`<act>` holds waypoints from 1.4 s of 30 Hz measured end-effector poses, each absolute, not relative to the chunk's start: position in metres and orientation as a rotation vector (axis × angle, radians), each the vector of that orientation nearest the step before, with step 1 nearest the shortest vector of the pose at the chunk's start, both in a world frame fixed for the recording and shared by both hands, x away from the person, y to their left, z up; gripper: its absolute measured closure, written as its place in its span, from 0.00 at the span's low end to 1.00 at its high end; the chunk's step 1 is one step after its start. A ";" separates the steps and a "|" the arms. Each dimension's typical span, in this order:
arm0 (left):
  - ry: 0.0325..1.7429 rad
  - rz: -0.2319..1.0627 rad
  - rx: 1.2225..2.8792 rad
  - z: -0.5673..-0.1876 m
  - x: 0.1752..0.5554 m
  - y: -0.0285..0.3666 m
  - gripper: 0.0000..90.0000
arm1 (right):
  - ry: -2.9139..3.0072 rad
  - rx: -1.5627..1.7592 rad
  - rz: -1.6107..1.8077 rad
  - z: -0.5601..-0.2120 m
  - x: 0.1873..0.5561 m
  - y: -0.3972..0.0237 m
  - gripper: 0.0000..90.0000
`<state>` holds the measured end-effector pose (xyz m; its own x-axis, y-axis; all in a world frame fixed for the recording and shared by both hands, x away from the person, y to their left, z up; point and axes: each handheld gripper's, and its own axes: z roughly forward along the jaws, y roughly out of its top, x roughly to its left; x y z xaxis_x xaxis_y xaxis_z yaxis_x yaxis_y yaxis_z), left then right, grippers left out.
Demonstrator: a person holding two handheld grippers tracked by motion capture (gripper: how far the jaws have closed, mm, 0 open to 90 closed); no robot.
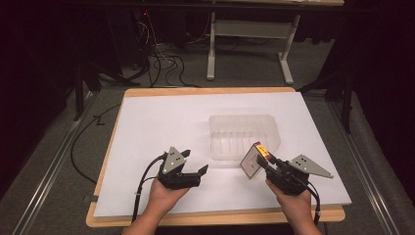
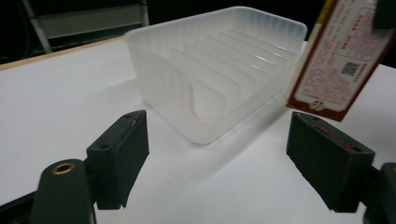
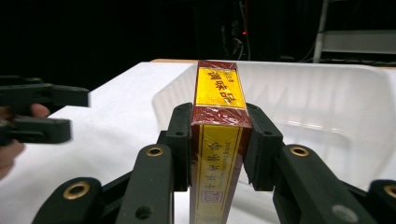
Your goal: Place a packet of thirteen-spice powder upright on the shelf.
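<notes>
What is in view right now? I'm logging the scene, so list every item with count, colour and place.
table: one, white top with wooden edge, centre.
bin: one, translucent white, empty, mid-table right of centre.
box: one, red and yellow with a white printed face, held off the table beside the bin's near corner.
desk frame: one, pale grey, on the floor behind the table.
cables: several, black, on the floor behind the table.
left gripper: one, black, open, near-left.
right gripper: one, black, clamping the box.
hands: two, near edge.

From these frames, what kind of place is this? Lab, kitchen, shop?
Most likely a lab or data-collection rig, not a home. A white-covered table stands in a dark room, loose cables run over grey carpet behind it, and a person holds the left gripper and right gripper.
</notes>
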<state>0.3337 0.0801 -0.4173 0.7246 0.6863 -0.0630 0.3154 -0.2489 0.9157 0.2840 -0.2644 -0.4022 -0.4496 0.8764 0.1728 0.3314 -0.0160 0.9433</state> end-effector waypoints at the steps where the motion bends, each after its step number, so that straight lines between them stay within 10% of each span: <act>1: 0.789 0.438 1.841 -0.417 0.334 0.083 0.24 | 1.783 1.254 1.480 -0.402 0.284 -0.264 0.76; 18: 0.969 0.581 1.899 -0.432 0.337 0.155 0.20 | 1.660 1.303 1.376 -0.400 0.285 -0.300 0.76; 42: 0.906 0.573 1.914 -0.432 0.336 0.150 0.20 | 1.518 1.322 1.338 -0.368 0.306 -0.312 0.76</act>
